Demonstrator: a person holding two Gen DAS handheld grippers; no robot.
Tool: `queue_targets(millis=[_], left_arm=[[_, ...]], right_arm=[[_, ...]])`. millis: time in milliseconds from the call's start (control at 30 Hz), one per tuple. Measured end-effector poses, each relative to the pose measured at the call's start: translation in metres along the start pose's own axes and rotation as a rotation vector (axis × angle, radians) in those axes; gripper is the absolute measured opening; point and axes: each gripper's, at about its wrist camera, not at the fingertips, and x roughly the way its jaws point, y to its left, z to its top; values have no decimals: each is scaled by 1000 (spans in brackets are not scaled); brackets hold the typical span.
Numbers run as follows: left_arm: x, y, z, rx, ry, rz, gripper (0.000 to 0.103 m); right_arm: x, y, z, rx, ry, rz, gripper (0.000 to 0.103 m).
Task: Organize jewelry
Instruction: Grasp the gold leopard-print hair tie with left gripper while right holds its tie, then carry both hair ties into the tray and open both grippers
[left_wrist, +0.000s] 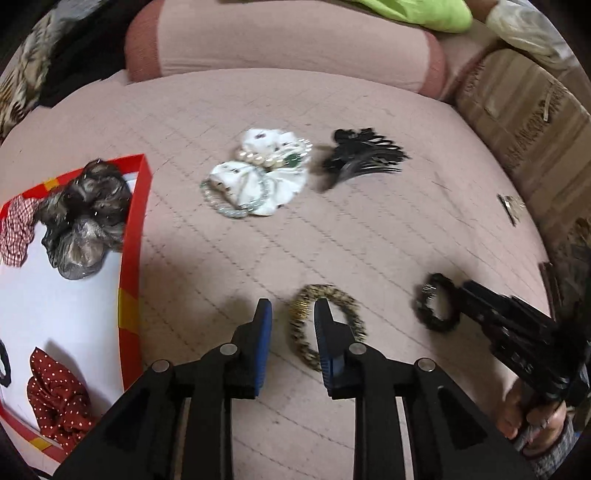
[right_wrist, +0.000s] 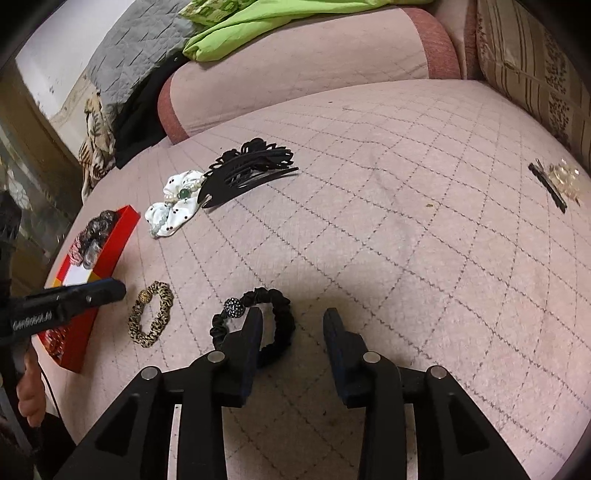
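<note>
Two bands wait on the quilt (right_wrist: 406, 221): your left gripper (left_wrist: 292, 317) is spread, straddling the leopard scrunchie (left_wrist: 327, 326); your right gripper (right_wrist: 293, 328) gapes over the black scrunchie (right_wrist: 255, 325) — nothing pinched. Next, I'd judge: close, lift, carry to the red box (left_wrist: 129, 280).

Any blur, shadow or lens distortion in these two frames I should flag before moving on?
Left wrist view: strong fisheye bending with dark corners; the black comb and the right tongs are smeared by motion blur, while the leopard scrunchie stays fairly sharp. Right wrist view: same barrel distortion; a soft shadow falls around the black scrunchie; the left tongs look slightly blurred.
</note>
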Motion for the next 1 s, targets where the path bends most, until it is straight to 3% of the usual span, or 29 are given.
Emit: queue_targets(millis=[167, 333, 367, 433, 467, 700, 1000], left_arm=[[20, -13, -7, 46, 37, 14, 22], [26, -34, -12, 105, 10, 73, 23], [25, -37, -13, 114, 7, 78, 12], [22, -42, -15, 113, 9, 58, 12], [18, -43, -17, 107, 6, 53, 12], [-24, -42, -20, 58, -78, 23, 12], [-98, 1, -23, -47, -240, -21, 12]], right_arm=[[5, 6, -2, -36, -13, -31, 37], [9, 16, -6, -84, -27, -84, 37], [10, 18, -6, -91, -29, -95, 32], [10, 18, -5, -91, -28, -103, 18], [9, 16, -3, -77, -23, -91, 11], [-9, 15, 1, -8, -25, -31, 9], [-55, 60, 10, -116, -82, -57, 9]])
